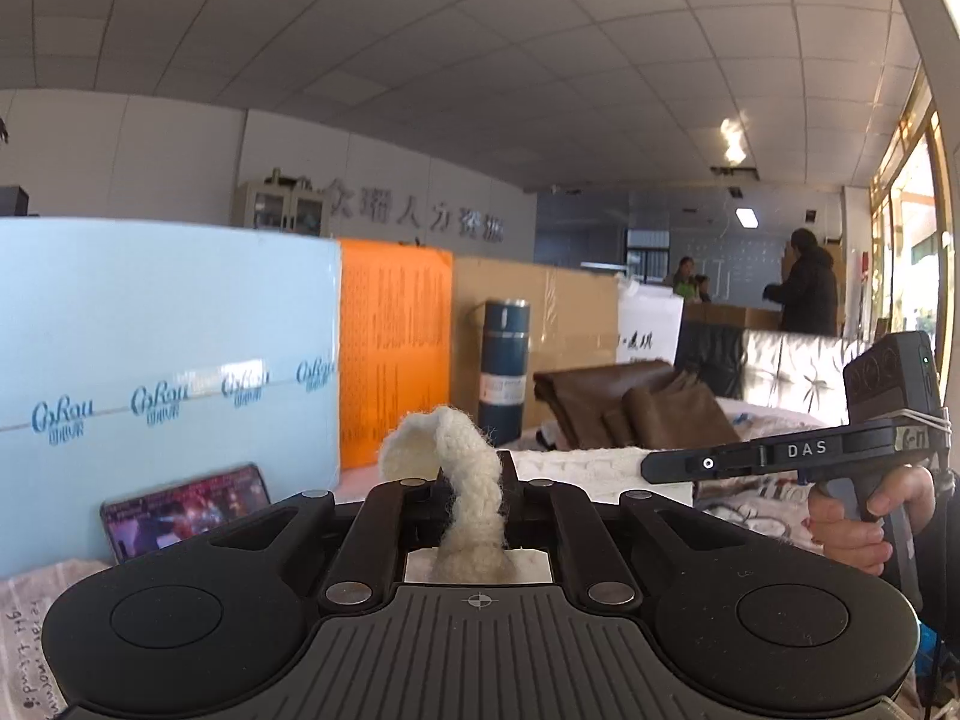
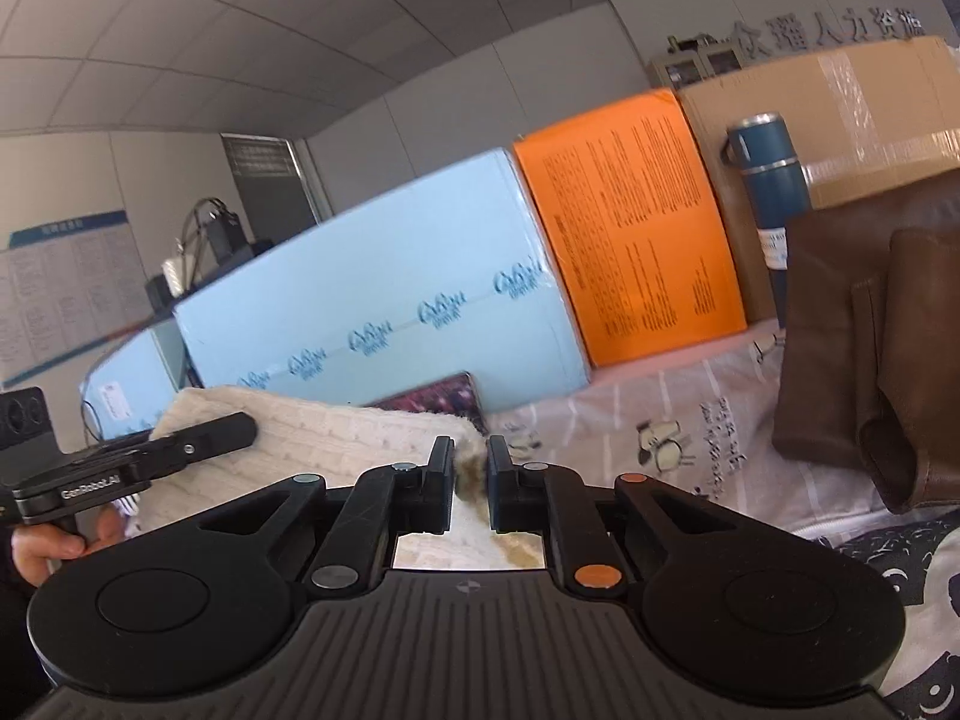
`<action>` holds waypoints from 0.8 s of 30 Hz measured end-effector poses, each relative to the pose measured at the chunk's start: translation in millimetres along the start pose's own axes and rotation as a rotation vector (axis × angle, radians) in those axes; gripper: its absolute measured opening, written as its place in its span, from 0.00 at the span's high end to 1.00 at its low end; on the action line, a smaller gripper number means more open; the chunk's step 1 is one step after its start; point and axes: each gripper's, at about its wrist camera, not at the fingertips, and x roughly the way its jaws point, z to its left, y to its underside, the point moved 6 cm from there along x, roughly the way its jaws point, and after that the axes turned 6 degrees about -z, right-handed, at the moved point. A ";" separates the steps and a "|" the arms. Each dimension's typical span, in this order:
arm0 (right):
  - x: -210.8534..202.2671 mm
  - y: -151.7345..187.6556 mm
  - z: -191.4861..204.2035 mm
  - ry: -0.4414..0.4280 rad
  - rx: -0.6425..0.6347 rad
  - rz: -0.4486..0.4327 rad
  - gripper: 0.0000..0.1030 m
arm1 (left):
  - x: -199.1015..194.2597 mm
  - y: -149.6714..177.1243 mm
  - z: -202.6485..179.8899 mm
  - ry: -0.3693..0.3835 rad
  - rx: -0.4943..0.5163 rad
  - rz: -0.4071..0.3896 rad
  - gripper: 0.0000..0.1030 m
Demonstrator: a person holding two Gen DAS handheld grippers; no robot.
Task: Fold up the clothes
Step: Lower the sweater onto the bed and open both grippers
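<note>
Bedsheet (image 2: pixel 690 396) carries a folded brown garment (image 2: pixel 870 348). Cream knit sweater (image 2: pixel 312 438) hangs stretched between both tools: left gripper (image 1: pixel 477 498) and right gripper (image 2: pixel 465 480) each clamp one edge. Step: lifting for a fold. Next: lay it flat, edges aligned.

The cream sweater (image 1: pixel 474 480) is chunky, fuzzy cable-knit wool, pinched in both matt black plastic claws, left (image 1: pixel 477 480) and right (image 2: pixel 469 480), whose pivots carry dull metal pins. At right, the folded brown garment (image 2: pixel 870 336) looks like smooth leather with a soft sheen, lying on printed cotton cloth (image 2: pixel 660 420). Behind stand a glossy pale-blue box (image 2: pixel 384 300), matt orange paper (image 2: pixel 630 222) and a satin-blue metal flask (image 2: pixel 771 180).
</note>
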 end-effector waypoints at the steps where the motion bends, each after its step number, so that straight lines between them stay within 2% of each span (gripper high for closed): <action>1: -10.4 -4.4 9.1 -0.023 0.003 -0.024 0.90 | -8.2 -5.6 -1.4 0.011 -0.001 -0.029 0.92; 6: -60.0 -12.5 53.4 -0.137 -0.010 -0.098 0.91 | -55.4 -10.3 -10.0 0.086 -0.019 -0.109 0.92; 12: -101.7 15.7 89.9 -0.247 -0.046 -0.062 0.91 | -105.1 17.5 -21.2 0.139 -0.012 -0.058 0.92; 16: -115.2 36.4 109.4 -0.346 -0.053 0.012 0.91 | -128.8 35.0 -24.9 0.143 0.012 0.007 0.91; 22: -124.8 70.8 136.4 -0.461 -0.099 0.172 0.90 | -145.1 57.1 -23.2 0.144 0.029 0.138 0.90; 24: -130.5 79.3 141.5 -0.501 -0.108 0.214 0.89 | -152.7 61.1 -22.3 0.138 0.033 0.176 0.86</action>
